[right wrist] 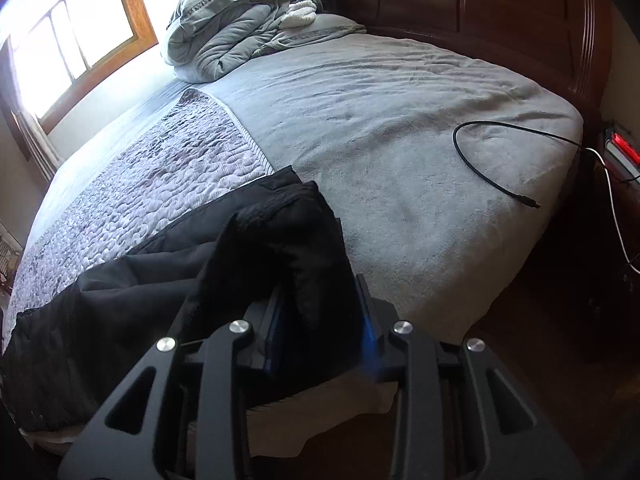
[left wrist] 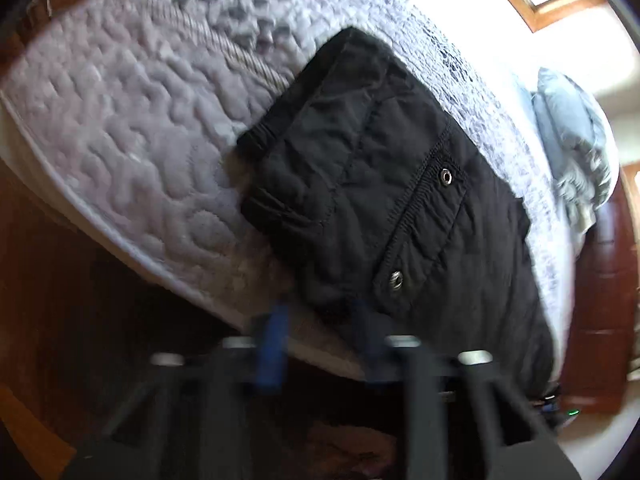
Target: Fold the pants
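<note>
Black pants [left wrist: 384, 184] with a snap-button pocket lie along the near edge of the bed, one leg end folded over near the mattress corner. My left gripper [left wrist: 320, 320] sits at the pants' lower edge by the mattress side, blurred, its blue-padded fingers [left wrist: 274, 344] apart. In the right wrist view the pants [right wrist: 132, 280] stretch to the left along the bed edge. My right gripper [right wrist: 320, 312] grips a raised bunch of the black fabric [right wrist: 304, 240] between its fingers.
The bed has a quilted grey cover [right wrist: 152, 184] and a plain grey blanket [right wrist: 400, 120]. A bundled comforter [right wrist: 232, 24] lies by the dark wooden headboard [right wrist: 500, 12]. A black cable [right wrist: 480, 172] lies on the blanket at right. A window [right wrist: 68, 40] is at left.
</note>
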`<act>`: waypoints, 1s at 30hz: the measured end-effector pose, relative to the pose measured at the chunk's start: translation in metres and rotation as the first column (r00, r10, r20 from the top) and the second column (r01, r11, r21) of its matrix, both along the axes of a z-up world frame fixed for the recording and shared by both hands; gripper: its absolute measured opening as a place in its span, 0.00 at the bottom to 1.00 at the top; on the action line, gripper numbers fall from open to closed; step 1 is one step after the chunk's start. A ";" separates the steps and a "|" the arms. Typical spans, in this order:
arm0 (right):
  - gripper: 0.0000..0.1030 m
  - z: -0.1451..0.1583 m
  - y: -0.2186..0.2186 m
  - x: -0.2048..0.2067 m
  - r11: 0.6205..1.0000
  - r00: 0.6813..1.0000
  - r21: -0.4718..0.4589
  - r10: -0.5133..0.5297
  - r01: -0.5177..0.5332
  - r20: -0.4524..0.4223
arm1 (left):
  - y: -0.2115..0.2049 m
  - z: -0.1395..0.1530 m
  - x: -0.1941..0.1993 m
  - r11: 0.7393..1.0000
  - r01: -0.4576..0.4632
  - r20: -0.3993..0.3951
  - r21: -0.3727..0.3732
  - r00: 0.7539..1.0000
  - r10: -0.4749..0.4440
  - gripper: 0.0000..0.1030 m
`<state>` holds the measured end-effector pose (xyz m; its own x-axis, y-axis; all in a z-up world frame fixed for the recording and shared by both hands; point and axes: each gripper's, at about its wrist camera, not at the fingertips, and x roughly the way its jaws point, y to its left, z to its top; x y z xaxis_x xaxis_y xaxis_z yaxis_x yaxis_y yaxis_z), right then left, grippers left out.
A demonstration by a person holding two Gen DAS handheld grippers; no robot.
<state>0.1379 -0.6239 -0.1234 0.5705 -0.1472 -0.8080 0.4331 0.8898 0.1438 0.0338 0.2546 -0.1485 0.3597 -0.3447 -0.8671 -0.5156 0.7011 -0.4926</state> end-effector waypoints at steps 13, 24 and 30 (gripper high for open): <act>0.28 -0.001 0.021 0.019 0.998 0.998 -0.054 0.042 -0.044 -0.037 | -0.006 0.055 0.042 0.986 0.019 0.129 0.166 0.991 -0.041 0.04; 0.65 0.015 0.007 -0.033 0.997 0.998 -0.057 -0.051 0.049 -0.048 | 0.008 0.029 0.008 0.987 -0.036 0.043 0.155 0.999 0.030 0.20; 0.74 0.018 -0.002 -0.076 0.928 0.984 0.348 -0.167 0.136 0.059 | -0.011 0.059 -0.005 0.959 -0.011 0.068 0.282 0.998 -0.009 0.58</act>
